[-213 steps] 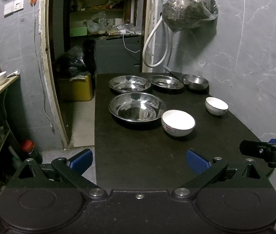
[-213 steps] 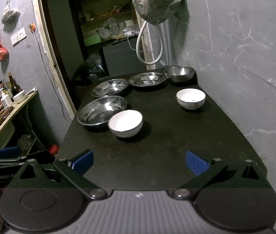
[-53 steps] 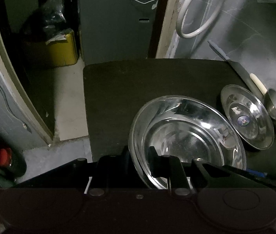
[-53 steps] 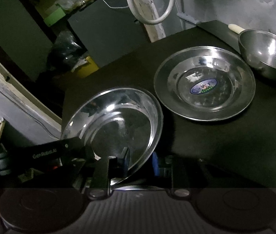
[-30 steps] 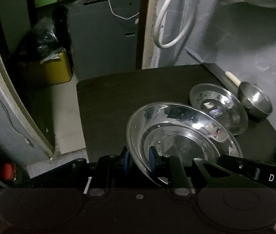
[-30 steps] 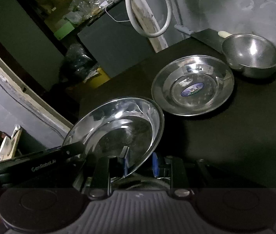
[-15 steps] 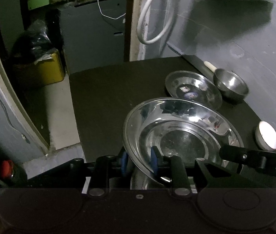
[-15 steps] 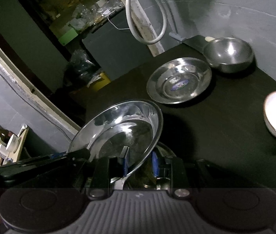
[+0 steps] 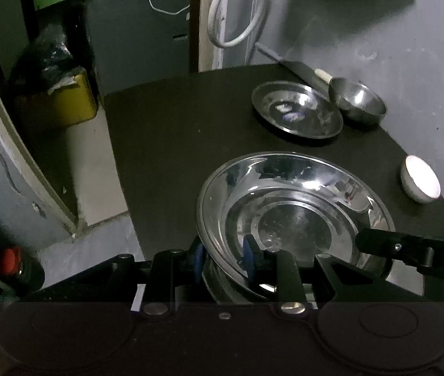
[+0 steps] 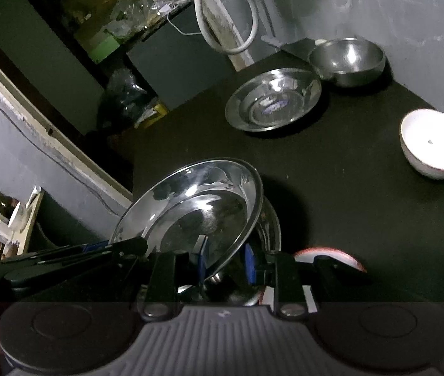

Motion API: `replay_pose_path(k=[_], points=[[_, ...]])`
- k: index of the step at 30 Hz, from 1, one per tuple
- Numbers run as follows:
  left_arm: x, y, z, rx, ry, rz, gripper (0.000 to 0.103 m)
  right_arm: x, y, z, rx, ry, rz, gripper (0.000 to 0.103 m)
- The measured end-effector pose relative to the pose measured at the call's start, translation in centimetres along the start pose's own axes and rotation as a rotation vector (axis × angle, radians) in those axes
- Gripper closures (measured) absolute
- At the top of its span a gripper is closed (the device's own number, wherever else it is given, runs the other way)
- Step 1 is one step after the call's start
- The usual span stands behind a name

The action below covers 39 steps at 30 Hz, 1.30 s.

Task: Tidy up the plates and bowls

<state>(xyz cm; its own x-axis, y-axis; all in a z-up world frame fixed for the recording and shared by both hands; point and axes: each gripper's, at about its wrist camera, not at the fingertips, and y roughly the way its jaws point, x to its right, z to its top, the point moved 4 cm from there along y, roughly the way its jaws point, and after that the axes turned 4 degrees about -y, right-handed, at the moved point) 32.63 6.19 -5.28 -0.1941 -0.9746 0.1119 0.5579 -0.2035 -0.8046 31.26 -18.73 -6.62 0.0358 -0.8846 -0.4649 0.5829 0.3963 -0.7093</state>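
Both grippers hold one steel plate [image 9: 291, 210] by its rim. My left gripper [image 9: 222, 255] is shut on its near left edge; my right gripper [image 10: 225, 261] is shut on its near right edge, where the plate [image 10: 197, 206] tilts. It hangs just above a larger steel basin [image 10: 269, 222] whose rim shows beneath. A second steel plate [image 9: 297, 112] [image 10: 273, 98] and a steel bowl [image 9: 358, 100] [image 10: 347, 59] sit at the table's far right. A small white bowl [image 9: 421, 178] [image 10: 433, 145] sits at the right. Another white bowl's rim [image 10: 331, 257] shows by my right gripper.
The black table [image 9: 171, 138] ends at the left, above a pale floor [image 9: 93, 169]. A grey wall [image 9: 394, 31] runs along the right with a white hose [image 9: 237, 15]. A knife [image 9: 297, 65] lies at the far corner. A yellow box [image 9: 65, 100] stands in the doorway.
Both grippers have carried the steel plate back toward the near end of the table and lowered it over the larger basin. The small white bowl has come further into view.
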Motion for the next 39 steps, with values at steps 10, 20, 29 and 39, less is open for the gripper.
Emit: replay_pose_path(k=[10, 20, 29, 39], points=[[0.0, 1.2, -1.5, -0.037, 0.013, 0.021, 0.072, -0.4, 0.6, -0.9, -0.030, -0.035, -0.034, 0.074], [0.4, 2.0, -1.6, -0.042, 0.035, 0.030, 0.069, -0.6, 1.4, -1.3, -0.058, -0.053, -0.044, 0.064], [-0.2, 2.1, -1.7, -0.057, -0.005, 0.009, 0.059, -0.6, 1.2, -1.5, -0.085, -0.058, -0.018, 0.046], [-1.8, 0.7, 0.1, 0.054, -0.142, 0.068, 0.004, -0.2, 0.1, -0.5, -0.080, -0.104, -0.006, 0.010]])
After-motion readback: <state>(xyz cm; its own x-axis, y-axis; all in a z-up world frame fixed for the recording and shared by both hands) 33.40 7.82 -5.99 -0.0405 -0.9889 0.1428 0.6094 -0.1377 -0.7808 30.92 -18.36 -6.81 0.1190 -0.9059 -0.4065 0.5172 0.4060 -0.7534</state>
